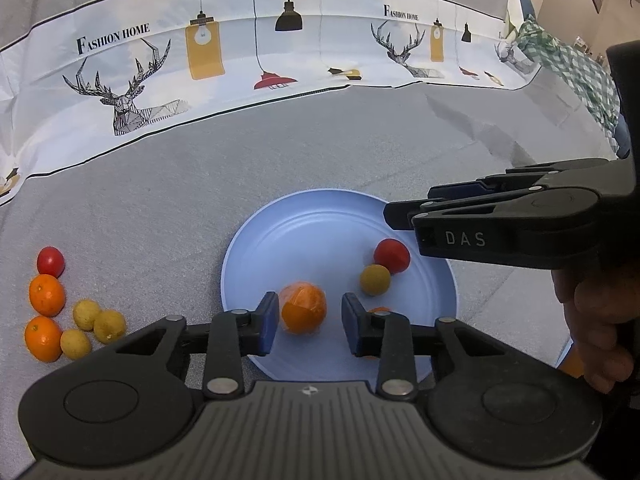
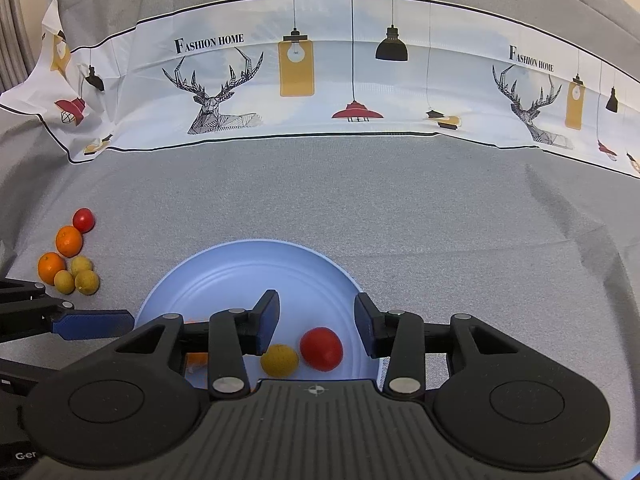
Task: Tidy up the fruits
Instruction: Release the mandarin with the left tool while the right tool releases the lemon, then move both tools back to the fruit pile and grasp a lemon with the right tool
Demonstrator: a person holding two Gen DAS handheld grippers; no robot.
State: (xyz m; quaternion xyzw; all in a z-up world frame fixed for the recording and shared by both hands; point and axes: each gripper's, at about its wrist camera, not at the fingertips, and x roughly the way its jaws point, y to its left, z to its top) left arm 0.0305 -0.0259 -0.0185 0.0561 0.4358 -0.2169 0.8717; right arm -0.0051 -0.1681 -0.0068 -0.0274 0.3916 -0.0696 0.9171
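Note:
A blue plate (image 1: 320,220) lies on the grey cloth; it also shows in the right wrist view (image 2: 248,268). On it are an orange (image 1: 303,307), a red tomato (image 1: 392,255) and a yellow-green round fruit (image 1: 374,279). My left gripper (image 1: 309,322) is open, its pads apart on either side of the orange without touching it. My right gripper (image 2: 316,322) is open above the tomato (image 2: 321,349) and the yellow fruit (image 2: 279,360). The right gripper shows from the side in the left view (image 1: 404,210).
A loose pile lies on the cloth left of the plate: a tomato (image 1: 51,261), two oranges (image 1: 47,294) and three yellow-green fruits (image 1: 109,325). A printed white cloth (image 2: 320,80) runs along the back. A green checked cloth (image 1: 576,76) lies far right.

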